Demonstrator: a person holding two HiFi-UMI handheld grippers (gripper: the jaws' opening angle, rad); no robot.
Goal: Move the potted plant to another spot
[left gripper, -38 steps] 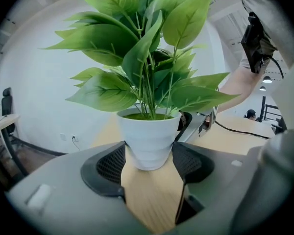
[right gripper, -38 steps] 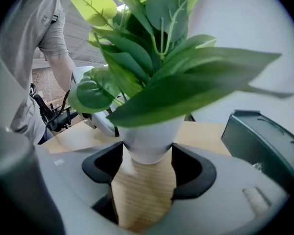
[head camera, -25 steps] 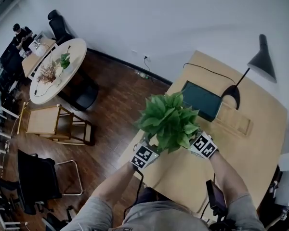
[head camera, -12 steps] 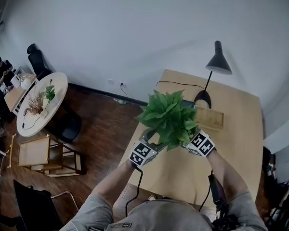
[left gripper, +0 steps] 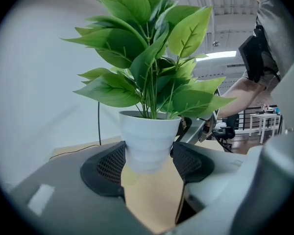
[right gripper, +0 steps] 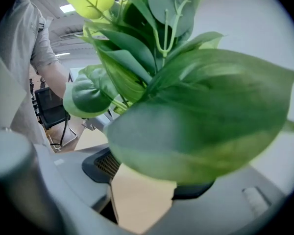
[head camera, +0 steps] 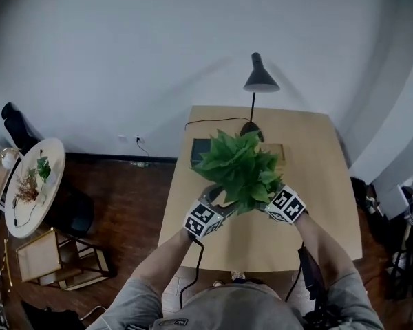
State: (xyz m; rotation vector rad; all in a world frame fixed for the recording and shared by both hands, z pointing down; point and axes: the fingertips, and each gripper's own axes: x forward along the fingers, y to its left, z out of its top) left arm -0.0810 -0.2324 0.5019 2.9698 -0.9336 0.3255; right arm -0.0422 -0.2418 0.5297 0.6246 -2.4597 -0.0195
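Observation:
The potted plant [head camera: 239, 167] has broad green leaves and a ribbed white pot [left gripper: 149, 141]. It is held over the wooden table [head camera: 316, 184], between my two grippers. My left gripper [head camera: 217, 199] is shut on the pot, whose sides sit against both mesh pads [left gripper: 110, 164]. My right gripper [head camera: 265, 199] closes in from the opposite side. In the right gripper view, large leaves [right gripper: 196, 121] hide the pot, and only the jaw pads [right gripper: 100, 165] show beneath them. Leaves cover the pot in the head view.
A black desk lamp [head camera: 259, 81] stands at the table's far edge, its cable [head camera: 213, 121] trailing left. A dark flat pad [head camera: 199, 150] and a wooden tray [head camera: 277, 150] lie behind the plant. A round white table [head camera: 27, 184] and a wooden stool [head camera: 38, 256] stand on the floor to the left.
The head view has swung round, so the table now lies square in front and the room's left side has slid away. Both grippers still hold the plant, now over the table's middle.

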